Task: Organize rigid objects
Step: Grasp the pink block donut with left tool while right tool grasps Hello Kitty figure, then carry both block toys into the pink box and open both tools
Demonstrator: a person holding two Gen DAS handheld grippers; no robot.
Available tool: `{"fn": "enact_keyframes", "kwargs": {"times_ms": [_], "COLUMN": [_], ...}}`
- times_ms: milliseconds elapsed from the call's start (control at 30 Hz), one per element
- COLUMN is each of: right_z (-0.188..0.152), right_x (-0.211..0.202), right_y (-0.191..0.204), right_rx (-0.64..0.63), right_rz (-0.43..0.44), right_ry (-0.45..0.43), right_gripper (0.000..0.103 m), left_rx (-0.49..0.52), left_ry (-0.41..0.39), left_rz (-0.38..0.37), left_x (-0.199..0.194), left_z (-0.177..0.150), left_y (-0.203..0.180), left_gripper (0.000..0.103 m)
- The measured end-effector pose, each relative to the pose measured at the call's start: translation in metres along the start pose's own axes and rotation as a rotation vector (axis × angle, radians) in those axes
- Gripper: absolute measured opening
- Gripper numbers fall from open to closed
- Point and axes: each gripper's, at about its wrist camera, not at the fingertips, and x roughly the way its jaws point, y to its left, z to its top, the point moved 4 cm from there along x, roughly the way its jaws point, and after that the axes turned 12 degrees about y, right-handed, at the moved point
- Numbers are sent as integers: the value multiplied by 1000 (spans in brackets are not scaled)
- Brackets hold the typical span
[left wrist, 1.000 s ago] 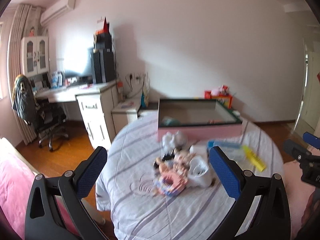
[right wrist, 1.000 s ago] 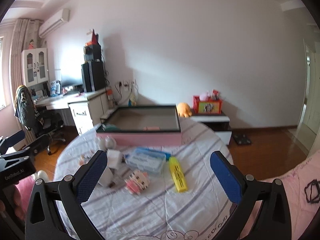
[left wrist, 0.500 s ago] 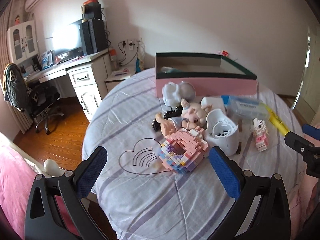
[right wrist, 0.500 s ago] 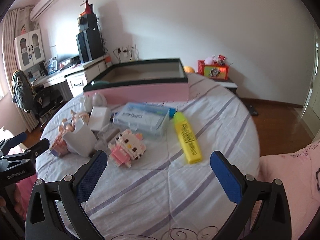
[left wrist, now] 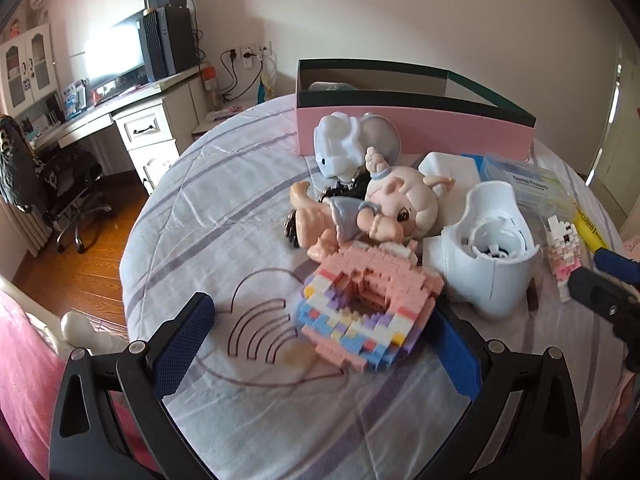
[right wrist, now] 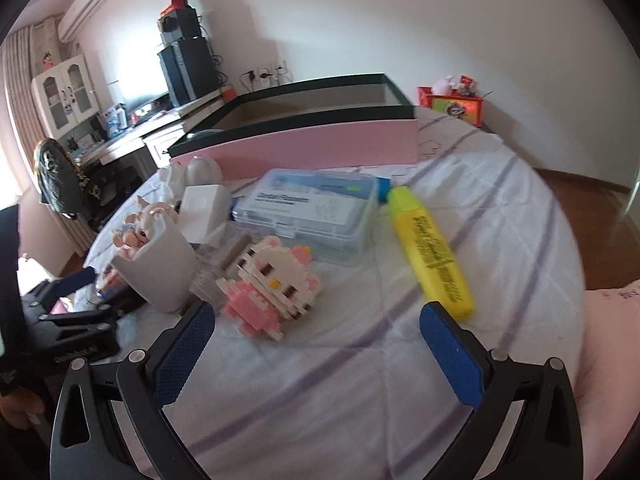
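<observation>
Lying just ahead of the wide-open, empty left gripper, the pastel brick ring is reached first, while the right gripper, jaws closing on nothing, is faced by the pink brick figure ahead-left.

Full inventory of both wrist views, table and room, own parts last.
box: 1, pink with dark rim, far side of table
yellow highlighter: 1, lying near right tool
clear case: 1, blue-tinted, before box
brick cat figure: 1, pink-white, table centre
brick ring: 1, pastel, near left tool
pig doll: 1, peach, lying behind ring
white holder: 1, right of doll
white plush toy: 1, against box
table: 1, striped white cloth
desk: 1, white, back left
left tool: blue pads, open, empty
right tool: blue pads, closing, nothing between
</observation>
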Motion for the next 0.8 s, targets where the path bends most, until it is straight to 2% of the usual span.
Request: {"fn": "enact_keyframes", "kwargs": {"times_ms": [33,100,133,167,200,267,433,800], "right_z": [1,3,5,6,7,9,6,13], "right_x": [4,10,12,14,14,16,14,-17], "right_y": [3,6,8,8,9,11,12,12], "right_rx": [-8,-18,-25,-31,-35,-58,-76,-84], "right_rz": [6,15,11,10,15,30,45,67], "right_ry": [5,16,16,13,14,20,9,-58], "right_gripper": [97,93,90,82,71,59,59,59], "left_rx": [2,24,38,47,55,55,40,59], "left_ry": [-4,-17,-29,-36,-44,-50,-56,-138], "left_rz": [-3,-32,-50,-63,-74,-71,-90,-104], "left_x": [1,0,-1,-3,-5,-7,-17,-60], "left_z": [2,4,3,3,2,-1,-4,7], "left_y": [-1,-5,-8,-10,-12,-13,-13,-22], "left_gripper": [100,80,75,62,58,58,58,58]}}
